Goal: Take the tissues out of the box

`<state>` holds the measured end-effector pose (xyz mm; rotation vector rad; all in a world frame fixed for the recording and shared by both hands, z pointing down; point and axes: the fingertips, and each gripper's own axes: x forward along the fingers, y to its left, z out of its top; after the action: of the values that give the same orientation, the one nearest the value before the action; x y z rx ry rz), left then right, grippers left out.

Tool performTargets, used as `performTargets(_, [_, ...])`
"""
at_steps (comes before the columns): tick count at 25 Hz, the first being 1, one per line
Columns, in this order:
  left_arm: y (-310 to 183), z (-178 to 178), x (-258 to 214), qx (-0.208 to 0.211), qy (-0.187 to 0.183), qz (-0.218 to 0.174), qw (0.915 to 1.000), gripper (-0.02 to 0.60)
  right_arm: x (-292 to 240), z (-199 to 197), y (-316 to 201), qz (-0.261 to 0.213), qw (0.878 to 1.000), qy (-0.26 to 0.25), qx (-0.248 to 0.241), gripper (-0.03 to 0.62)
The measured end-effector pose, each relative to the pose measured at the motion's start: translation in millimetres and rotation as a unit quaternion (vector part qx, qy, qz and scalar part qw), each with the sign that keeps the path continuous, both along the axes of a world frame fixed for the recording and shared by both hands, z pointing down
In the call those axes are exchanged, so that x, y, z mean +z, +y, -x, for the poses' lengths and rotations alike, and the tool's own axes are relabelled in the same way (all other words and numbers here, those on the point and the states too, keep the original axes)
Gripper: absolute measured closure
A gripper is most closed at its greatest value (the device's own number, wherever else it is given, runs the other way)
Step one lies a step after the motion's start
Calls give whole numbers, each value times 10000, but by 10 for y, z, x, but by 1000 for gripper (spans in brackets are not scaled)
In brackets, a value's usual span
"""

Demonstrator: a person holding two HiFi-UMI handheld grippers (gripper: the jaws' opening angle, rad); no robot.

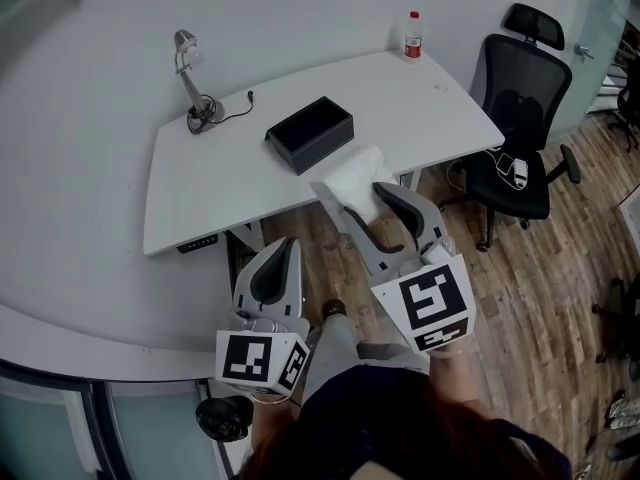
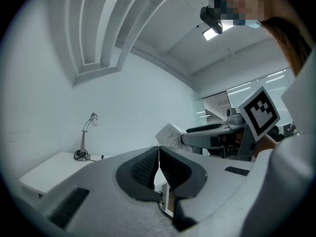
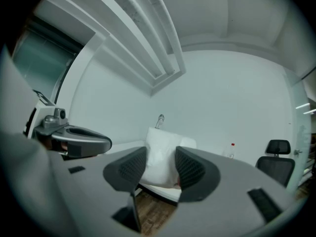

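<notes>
Tissues [image 1: 355, 180], a white bundle, are sitting clamped between the two jaws of the right gripper [image 1: 365, 200]. The right gripper view confirms that the pads are pressing on both sides of the bundle at a middling width. The bundle is hanging in the air just off the near edge of the table [image 1: 200, 198], to the near right of the box [image 1: 311, 133] and apart from it.

The box is resting on the table, roughly at its centre, and nothing is touching it. Its top is showing dark in the head view, with no white visible there. Whether any tissues are remaining inside cannot be told from this angle.

The left gripper [image 1: 280, 248] is hanging low and near the person, well short of the table. Its jaws are meeting pad to pad with nothing between them.

Judgement: the removal itself is looking largely done, since the bundle is clear of the box. What is outstanding is setting the bundle down, presumably on the open table surface beside the box, and letting go. A check of the box interior is also advisable.

A lamp [image 1: 190, 78] at the far left and a bottle [image 1: 412, 35] at the far right corner are playing no part.
</notes>
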<state>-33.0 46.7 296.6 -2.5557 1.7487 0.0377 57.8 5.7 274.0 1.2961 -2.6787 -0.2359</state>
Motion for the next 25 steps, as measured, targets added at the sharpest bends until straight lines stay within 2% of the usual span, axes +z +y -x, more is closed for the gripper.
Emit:
performTargets(13, [4,-98,-40,-10,-77,-49,10000,555,-96,-214,157,-107,9999,-72,15,402])
performTargets(25, [-44,-128,-94,-20,-192,-88,9998,555,-94,-237,129,-132,9998,-154,-21,402])
